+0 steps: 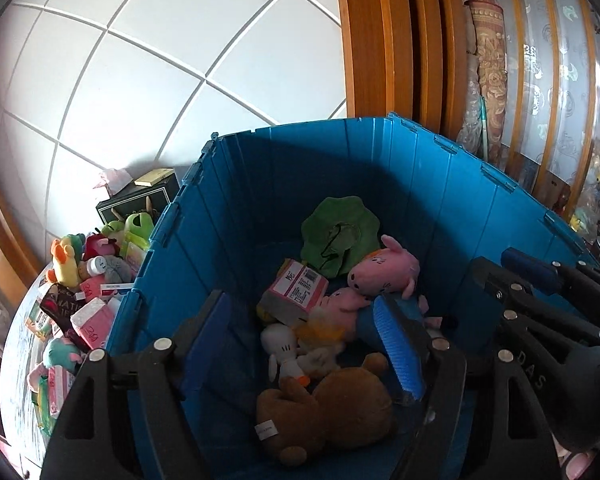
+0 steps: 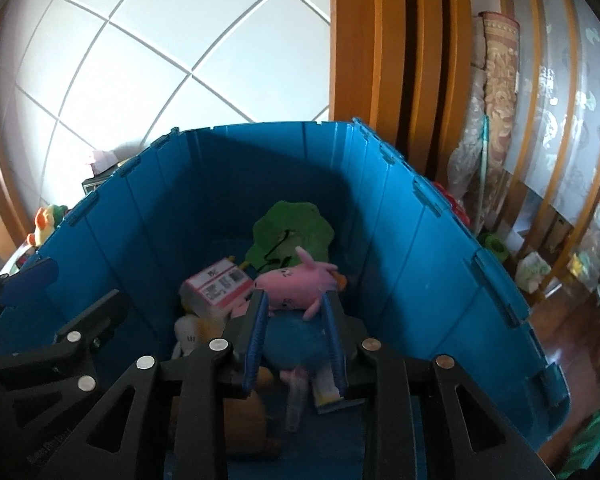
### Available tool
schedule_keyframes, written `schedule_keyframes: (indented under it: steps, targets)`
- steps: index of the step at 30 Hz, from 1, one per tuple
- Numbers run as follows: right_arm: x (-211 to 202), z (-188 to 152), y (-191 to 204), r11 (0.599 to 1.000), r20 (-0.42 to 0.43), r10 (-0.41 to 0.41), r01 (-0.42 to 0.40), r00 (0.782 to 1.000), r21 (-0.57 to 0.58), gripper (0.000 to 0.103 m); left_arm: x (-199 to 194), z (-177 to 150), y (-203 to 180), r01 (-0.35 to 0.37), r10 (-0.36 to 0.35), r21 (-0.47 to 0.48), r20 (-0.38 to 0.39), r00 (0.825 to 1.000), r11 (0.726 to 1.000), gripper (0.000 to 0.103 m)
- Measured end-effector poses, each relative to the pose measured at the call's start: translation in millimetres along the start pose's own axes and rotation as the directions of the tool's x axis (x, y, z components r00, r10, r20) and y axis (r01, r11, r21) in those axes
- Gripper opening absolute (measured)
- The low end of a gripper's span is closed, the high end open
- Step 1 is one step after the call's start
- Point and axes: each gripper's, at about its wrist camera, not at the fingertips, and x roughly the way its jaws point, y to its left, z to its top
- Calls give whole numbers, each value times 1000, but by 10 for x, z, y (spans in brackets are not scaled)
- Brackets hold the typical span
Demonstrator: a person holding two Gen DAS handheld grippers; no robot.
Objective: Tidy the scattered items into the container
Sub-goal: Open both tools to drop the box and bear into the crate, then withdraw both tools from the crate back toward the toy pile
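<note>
A big blue crate (image 1: 440, 200) holds a green plush (image 1: 340, 236), a pink pig plush (image 1: 384, 272), a pink-and-white box (image 1: 296, 292), a white duck plush (image 1: 284, 352) and a brown bear plush (image 1: 332, 408). My left gripper (image 1: 304, 348) hangs open and empty over the crate. My right gripper (image 2: 298, 320) is over the crate (image 2: 420, 264), jaws around a blue-bodied plush (image 2: 296, 340) with pink limbs. The pink pig (image 2: 296, 288) lies just beyond it. The right gripper also shows at the right of the left wrist view (image 1: 540, 280).
Left of the crate, a pile of items lies on a table (image 1: 20, 340): a yellow duck plush (image 1: 66, 264), green frog toys (image 1: 130, 232), pink boxes (image 1: 92, 320) and a dark box (image 1: 140, 196). A wooden door frame (image 1: 380, 40) and rolled rugs (image 1: 488, 64) stand behind.
</note>
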Motion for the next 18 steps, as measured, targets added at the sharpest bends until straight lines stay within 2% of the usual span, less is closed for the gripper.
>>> schedule_keyframes:
  steps: [4,8,10,11,14,18]
  targets:
    - [-34,-10,-55,1000,7,18,-18,1000,3,28,-28,-18,14,7,-7,-3,3,1000,1000,74]
    - [-90,-22,-72,999,18,31,-32,999,17,37,-112,-44,47,11,-11,-9,21,1000,1000,74]
    - [-119,-27,-53,999,22,43,-44,999,15,38,-164,-61,80,6,-5,-13,32,999,1000,75]
    - [-134,-33,-32,999,24,49,-50,998,12,38,-186,-70,99,1,-1,-16,36,999,1000,75]
    - [-192,-50,51,997,32,75,-75,997,2,39,-281,-103,190,-14,16,-32,61,998,999,88]
    - [-293,-43,222,994,47,108,-107,993,-27,43,-420,-120,341,-35,41,-61,94,995,997,88]
